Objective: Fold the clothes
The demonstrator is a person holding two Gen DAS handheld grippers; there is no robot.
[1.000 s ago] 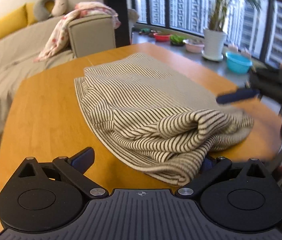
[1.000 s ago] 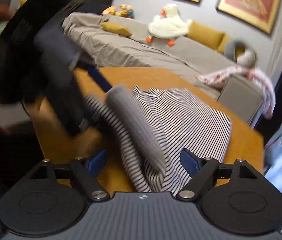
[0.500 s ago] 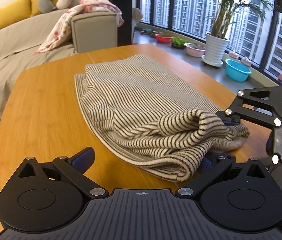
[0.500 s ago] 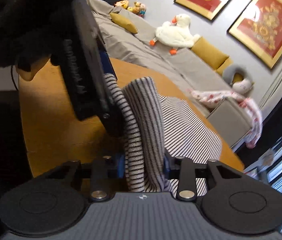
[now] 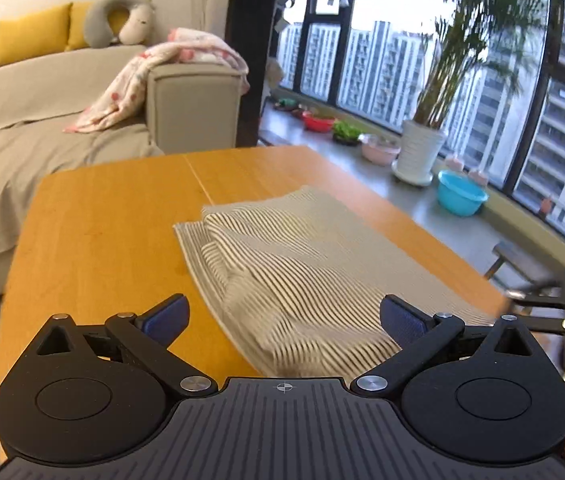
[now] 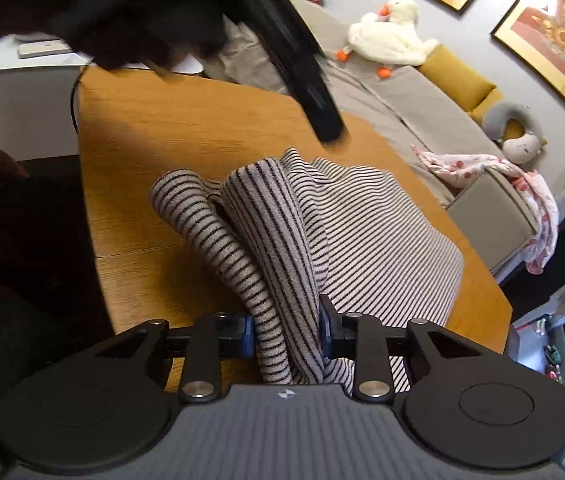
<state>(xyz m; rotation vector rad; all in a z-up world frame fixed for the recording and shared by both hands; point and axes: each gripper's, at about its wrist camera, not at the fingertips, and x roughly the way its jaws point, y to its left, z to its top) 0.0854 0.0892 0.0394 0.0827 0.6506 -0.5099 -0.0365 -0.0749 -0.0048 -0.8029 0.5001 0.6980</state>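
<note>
A black-and-cream striped garment point(image 5: 294, 276) lies partly folded on the wooden table point(image 5: 102, 216). My left gripper point(image 5: 282, 316) is open and empty, raised above the garment's near edge. My right gripper point(image 6: 285, 332) is shut on a bunched fold of the striped garment point(image 6: 322, 232), lifting it off the table point(image 6: 154, 136). The left gripper's dark body point(image 6: 302, 64) hangs blurred above the garment in the right wrist view. Part of the right gripper point(image 5: 562, 312) shows blurred at the right edge of the left wrist view.
A grey sofa point(image 5: 42, 120) with a pink blanket point(image 5: 154, 76) stands beyond the table. A potted plant point(image 5: 418, 152) and a blue bowl point(image 5: 462, 196) sit by the window. A white side table point(image 6: 26, 80) stands past the table's far end.
My left gripper has risen and pulled back from the garment, still open. My right gripper keeps its hold on the fold, which it closed on about one second ago.
</note>
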